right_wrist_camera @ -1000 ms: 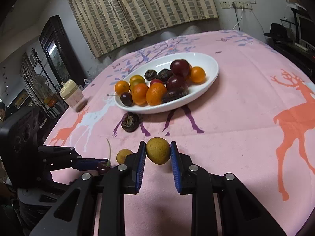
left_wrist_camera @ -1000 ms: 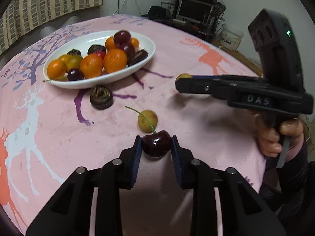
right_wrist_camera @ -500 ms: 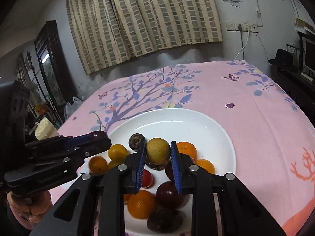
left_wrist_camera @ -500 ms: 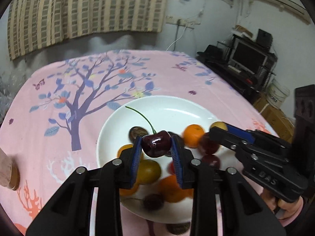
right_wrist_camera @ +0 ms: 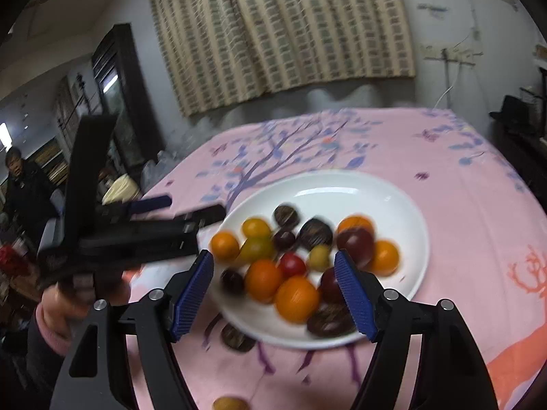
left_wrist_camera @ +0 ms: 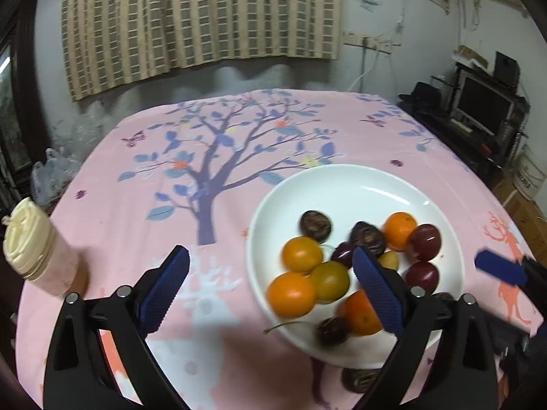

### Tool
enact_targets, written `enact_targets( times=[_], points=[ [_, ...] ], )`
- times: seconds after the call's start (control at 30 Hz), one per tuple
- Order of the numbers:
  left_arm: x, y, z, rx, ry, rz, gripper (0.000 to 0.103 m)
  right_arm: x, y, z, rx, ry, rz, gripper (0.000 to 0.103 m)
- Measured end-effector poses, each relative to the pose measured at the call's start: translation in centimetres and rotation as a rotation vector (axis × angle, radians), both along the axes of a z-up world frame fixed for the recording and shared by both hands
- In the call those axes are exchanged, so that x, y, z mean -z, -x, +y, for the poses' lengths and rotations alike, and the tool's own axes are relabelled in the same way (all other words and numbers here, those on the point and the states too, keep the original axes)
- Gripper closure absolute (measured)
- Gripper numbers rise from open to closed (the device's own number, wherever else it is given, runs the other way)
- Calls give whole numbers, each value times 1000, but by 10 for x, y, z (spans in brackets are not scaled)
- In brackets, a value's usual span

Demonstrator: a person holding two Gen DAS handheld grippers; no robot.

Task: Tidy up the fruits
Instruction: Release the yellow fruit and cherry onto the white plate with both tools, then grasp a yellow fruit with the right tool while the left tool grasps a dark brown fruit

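A white oval plate on the pink tablecloth holds several oranges, dark plums, cherries and small yellow fruits. A small yellow fruit lies among them, with a dark cherry beside it. My left gripper is open and empty above the plate's left edge. My right gripper is open and empty above the plate's near side. One dark fruit and one yellow fruit lie on the cloth in front of the plate.
A cream-lidded jar stands at the table's left edge. A person stands at the far left of the room. A monitor and shelves stand to the right. The right wrist view is blurred.
Both grippers opened over the plate. The left let go of the cherry and the right let go of the yellow fruit; both now lie among the fruits. The left gripper moved left.
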State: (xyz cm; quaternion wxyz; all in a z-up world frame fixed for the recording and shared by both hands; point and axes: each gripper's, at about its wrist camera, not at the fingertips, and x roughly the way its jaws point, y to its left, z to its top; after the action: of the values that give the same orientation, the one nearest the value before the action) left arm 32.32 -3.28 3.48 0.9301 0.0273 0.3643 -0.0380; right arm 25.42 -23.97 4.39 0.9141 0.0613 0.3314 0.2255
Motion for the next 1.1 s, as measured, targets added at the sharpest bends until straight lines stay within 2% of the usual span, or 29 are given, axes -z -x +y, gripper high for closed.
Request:
enact_targets(
  times=[0.17, 0.23, 0.3, 0.4, 0.47, 0.57, 0.73, 0.9, 1.0, 1.1],
  points=[
    [2, 10, 29, -102, 19, 8, 7, 16, 27, 15, -154, 59, 92, 29],
    [7, 11, 39, -123, 22, 37, 7, 23, 39, 19, -207, 92, 108, 31],
    [11, 14, 50, -132, 63, 71, 7, 26, 46, 22, -234, 132, 102, 36],
    [12, 19, 59, -142, 119, 85, 7, 33, 49, 31, -293, 148, 155, 42],
    [11, 21, 59, -148, 98, 78, 7, 43, 52, 40, -317, 193, 203, 43],
    [11, 23, 57, -148, 56, 70, 7, 54, 54, 49, -330, 258, 251, 53],
    [10, 28, 58, -137, 58, 73, 7, 56, 62, 50, -350, 278, 243, 58],
    [12, 33, 54, -124, 20, 67, 7, 63, 64, 54, -346, 357, 237, 74],
    [11, 36, 51, -103, 16, 66, 7, 62, 58, 49, -338, 319, 253, 76],
    [11, 40, 46, -50, 20, 74, 7, 47, 51, 28, -299, 185, 225, 76]
  ],
)
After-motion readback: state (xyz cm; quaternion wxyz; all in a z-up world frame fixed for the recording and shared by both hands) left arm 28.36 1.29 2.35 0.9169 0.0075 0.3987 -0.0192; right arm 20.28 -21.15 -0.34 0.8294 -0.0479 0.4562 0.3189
